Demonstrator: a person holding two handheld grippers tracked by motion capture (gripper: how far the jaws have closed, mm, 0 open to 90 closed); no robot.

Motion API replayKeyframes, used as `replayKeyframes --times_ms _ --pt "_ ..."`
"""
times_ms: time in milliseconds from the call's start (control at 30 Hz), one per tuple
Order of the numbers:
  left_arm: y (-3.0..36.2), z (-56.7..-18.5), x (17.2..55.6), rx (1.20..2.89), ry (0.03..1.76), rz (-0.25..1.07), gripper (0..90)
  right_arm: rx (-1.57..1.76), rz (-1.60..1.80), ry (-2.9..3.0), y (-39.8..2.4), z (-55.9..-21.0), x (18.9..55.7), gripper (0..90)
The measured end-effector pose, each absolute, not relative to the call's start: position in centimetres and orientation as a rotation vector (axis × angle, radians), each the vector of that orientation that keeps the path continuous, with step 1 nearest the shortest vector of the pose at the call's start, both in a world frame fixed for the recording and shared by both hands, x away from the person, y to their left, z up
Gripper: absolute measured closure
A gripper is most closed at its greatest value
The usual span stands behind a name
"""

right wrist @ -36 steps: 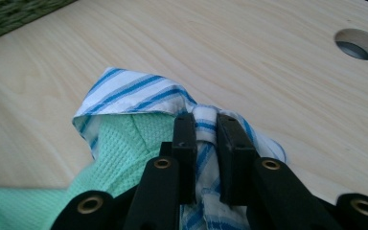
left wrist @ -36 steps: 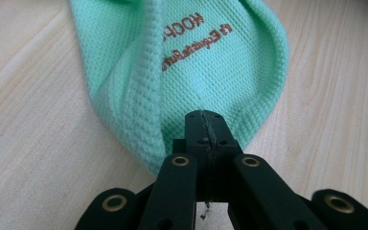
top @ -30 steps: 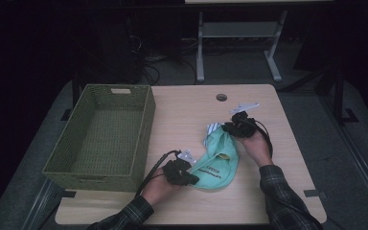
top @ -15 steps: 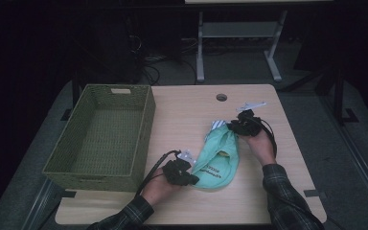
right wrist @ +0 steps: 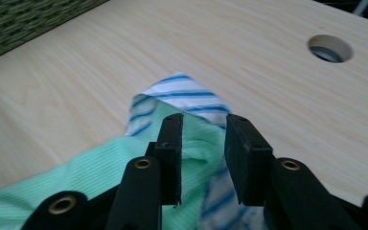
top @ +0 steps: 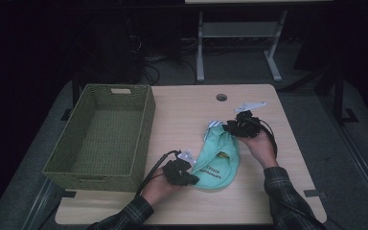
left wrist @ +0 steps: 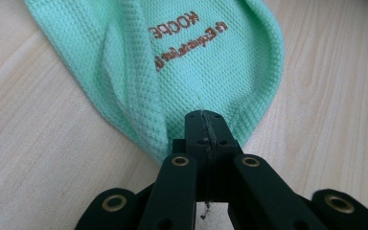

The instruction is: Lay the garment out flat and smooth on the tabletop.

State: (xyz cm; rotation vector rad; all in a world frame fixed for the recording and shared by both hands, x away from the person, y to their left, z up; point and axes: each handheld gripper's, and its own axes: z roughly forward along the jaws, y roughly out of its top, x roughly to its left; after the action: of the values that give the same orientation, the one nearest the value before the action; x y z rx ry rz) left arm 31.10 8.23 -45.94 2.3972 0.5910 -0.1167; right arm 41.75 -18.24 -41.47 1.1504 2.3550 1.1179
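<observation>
My left claw (left wrist: 203, 129) is clamped on the green cloth's (top: 218, 160) near hem; my right claw (right wrist: 203, 143) has just been parting, cloth between its jaws. The cloth lies lengthwise between them on the counter (top: 187, 110).

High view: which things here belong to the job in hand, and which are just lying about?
In the job:
- green cloth, with a blue-striped white part at its far end
- left gripper, shut on the cloth's near hem
- right gripper, jaws just opening around the cloth's far end

Lying about:
- woven basket, nothing in it
- cable hole in the table
</observation>
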Motion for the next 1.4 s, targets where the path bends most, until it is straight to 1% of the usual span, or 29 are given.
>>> replayKeyframes --times_ms 133,400,567,600,767,800,1167,1400 --pt "8.3 -45.9 31.1 2.408 0.587 -0.114 89.5 1.155 1.112 2.401 -17.3 -42.0 41.6 68.3" --pt "8.2 -45.9 31.1 2.398 0.599 -0.121 89.4 1.145 1.092 2.475 -15.7 -44.2 41.9 68.1" --pt "8.2 -45.9 31.1 2.401 0.597 -0.119 89.4 1.13 1.083 2.487 -14.6 -44.6 42.1 68.4" --pt "8.2 -45.9 31.1 2.401 0.595 -0.118 89.5 1.125 1.075 2.489 -14.5 -44.7 42.2 70.2" --pt "8.2 -45.9 31.0 2.401 0.596 -0.119 89.5 1.138 1.063 2.49 -14.1 -45.0 42.6 87.6" --pt "8.2 -45.9 31.1 2.402 0.595 -0.119 89.5 1.143 1.069 2.489 -14.1 -45.0 42.6 88.3" --pt "8.2 -45.9 31.1 2.409 0.584 -0.116 89.5 1.112 1.122 2.455 -12.7 -43.2 43.0 89.1" --pt "8.3 -45.9 31.1 2.406 0.582 -0.124 89.5 1.131 1.123 2.465 -10.9 -44.2 44.3 89.1"
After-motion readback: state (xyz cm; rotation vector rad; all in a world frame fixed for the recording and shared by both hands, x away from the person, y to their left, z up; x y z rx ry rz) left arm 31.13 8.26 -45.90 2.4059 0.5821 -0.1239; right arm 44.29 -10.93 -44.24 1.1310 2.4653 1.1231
